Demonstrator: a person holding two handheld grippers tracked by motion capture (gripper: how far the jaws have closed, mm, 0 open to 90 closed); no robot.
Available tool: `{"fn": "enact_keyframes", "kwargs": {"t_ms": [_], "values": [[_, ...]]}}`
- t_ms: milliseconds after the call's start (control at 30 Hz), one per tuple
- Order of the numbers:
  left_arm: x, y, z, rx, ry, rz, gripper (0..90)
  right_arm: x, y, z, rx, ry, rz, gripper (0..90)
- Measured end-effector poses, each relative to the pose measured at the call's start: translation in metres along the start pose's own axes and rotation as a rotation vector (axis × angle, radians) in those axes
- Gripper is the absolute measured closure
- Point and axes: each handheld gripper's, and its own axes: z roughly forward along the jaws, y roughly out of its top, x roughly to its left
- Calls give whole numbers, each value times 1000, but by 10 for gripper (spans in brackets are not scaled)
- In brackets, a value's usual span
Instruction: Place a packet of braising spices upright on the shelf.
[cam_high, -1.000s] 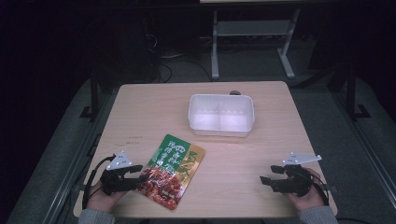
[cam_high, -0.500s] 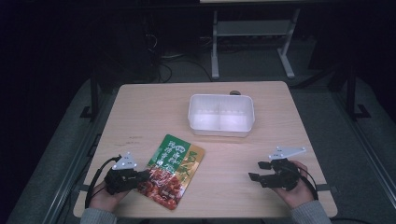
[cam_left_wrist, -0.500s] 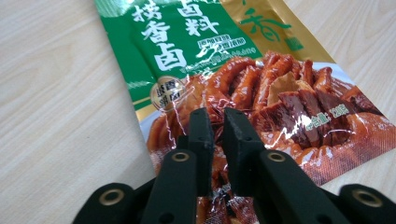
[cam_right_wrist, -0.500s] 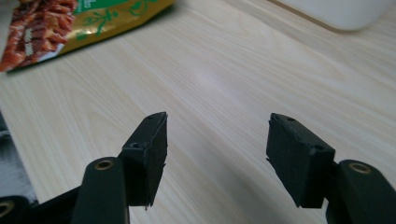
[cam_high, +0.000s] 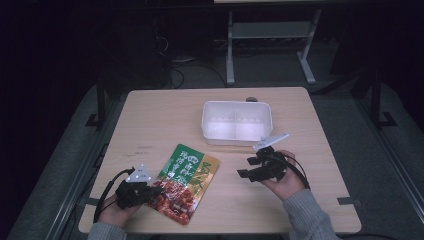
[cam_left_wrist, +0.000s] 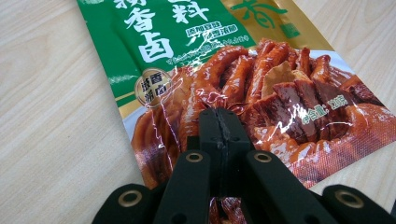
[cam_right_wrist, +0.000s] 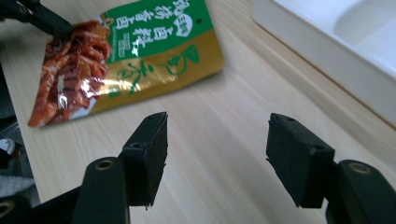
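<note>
Left gripper view has the left gripper pinching the sauce packet – apparently to lift it – while the right gripper, jaws spread, hovers empty near the white tray.

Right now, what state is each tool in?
Left tool: jaws just closed, shut on the edge of the food pouch.
Right tool: open, nothing between its jaws, above bare table.
</note>
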Motion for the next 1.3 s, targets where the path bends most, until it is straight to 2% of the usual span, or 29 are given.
{"fn": "enact_keyframes", "kwargs": {"t_ms": [33, 67, 167, 200, 300, 367, 400, 533, 633, 733, 933, 1300], "values": [[0, 0, 0, 0, 0, 0, 899, 0, 0, 0, 0, 0, 0, 381], [0, 0, 0, 1, -1, -1, 900, 1, 11, 7, 13, 16, 0, 381], [1, 0, 0, 8, -3, -1, 900, 3, 25, 17, 29, 40, -9, 381], [1, 0, 1, 10, -3, -1, 900, 3, 25, 17, 29, 40, -9, 381], [2, 0, 2, 17, -5, 0, 899, 7, 43, 31, 52, 55, -23, 381], [2, 0, 3, 20, -6, 3, 900, 9, 48, 35, 60, 55, -29, 381], [2, 0, 3, 21, -6, 3, 899, 10, 56, 43, 72, 60, -32, 381], [1, 0, 4, 31, -6, 2, 899, 12, 68, 63, 123, 55, -38, 381], [1, 0, 5, 34, -7, 4, 899, 10, 70, 70, 131, 59, -27, 380], [2, -1, 6, 34, -9, 4, 899, 6, 74, 85, 174, 42, -15, 381], [2, -1, 6, 40, -11, 6, 899, 0, 75, 103, 221, 42, 3, 381], [2, -1, 8, 46, -11, 10, 899, -7, 77, 120, 254, 52, 39, 406]]}}
